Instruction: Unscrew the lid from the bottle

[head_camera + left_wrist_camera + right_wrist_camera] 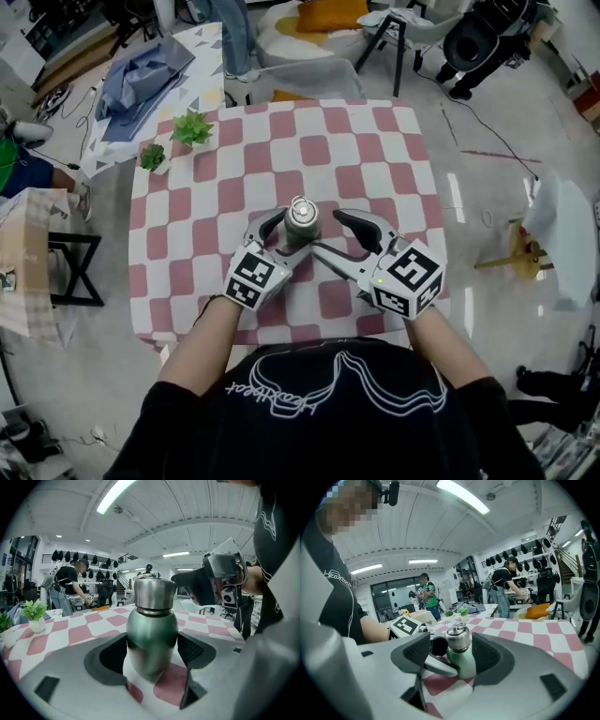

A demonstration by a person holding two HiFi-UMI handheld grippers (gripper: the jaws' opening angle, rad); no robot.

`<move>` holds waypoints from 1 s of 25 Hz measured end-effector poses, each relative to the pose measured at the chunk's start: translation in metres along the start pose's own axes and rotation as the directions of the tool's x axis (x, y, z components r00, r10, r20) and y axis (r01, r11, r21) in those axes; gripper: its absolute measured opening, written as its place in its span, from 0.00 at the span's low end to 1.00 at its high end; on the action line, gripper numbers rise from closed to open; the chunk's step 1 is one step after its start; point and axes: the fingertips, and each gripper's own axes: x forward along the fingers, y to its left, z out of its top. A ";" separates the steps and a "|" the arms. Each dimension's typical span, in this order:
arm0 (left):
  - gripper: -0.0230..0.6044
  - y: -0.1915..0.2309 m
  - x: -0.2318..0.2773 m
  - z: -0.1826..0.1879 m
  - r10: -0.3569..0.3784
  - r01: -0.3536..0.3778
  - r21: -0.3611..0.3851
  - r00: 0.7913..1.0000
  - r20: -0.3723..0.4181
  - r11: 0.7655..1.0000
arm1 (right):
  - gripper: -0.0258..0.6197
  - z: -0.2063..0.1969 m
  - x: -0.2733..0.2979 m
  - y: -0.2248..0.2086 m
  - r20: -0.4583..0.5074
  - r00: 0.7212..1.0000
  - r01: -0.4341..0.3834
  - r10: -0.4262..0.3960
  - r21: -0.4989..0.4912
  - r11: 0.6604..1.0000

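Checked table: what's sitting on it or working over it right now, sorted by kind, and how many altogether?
bottle: 1
potted plants: 2
tongs: 2, the left tongs and the right tongs
Total: 5

Setting: open-plan lab or workshop hall | Evidence: ceiling strip light (114,495); wall rack of dark headgear (502,559); person at workbench (505,587); cable (487,127) across glossy floor (487,225)
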 end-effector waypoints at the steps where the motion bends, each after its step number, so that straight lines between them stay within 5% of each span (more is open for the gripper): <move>1: 0.58 0.000 0.000 0.000 0.004 -0.004 -0.004 1.000 0.001 1.000 | 0.46 -0.001 0.006 -0.002 -0.007 1.000 -0.011 0.011 -0.018 1.000; 25: 0.57 -0.001 0.004 0.003 0.075 -0.074 -0.005 0.996 0.039 0.997 | 0.41 -0.007 0.045 -0.015 0.004 0.985 -0.172 0.174 -0.143 0.975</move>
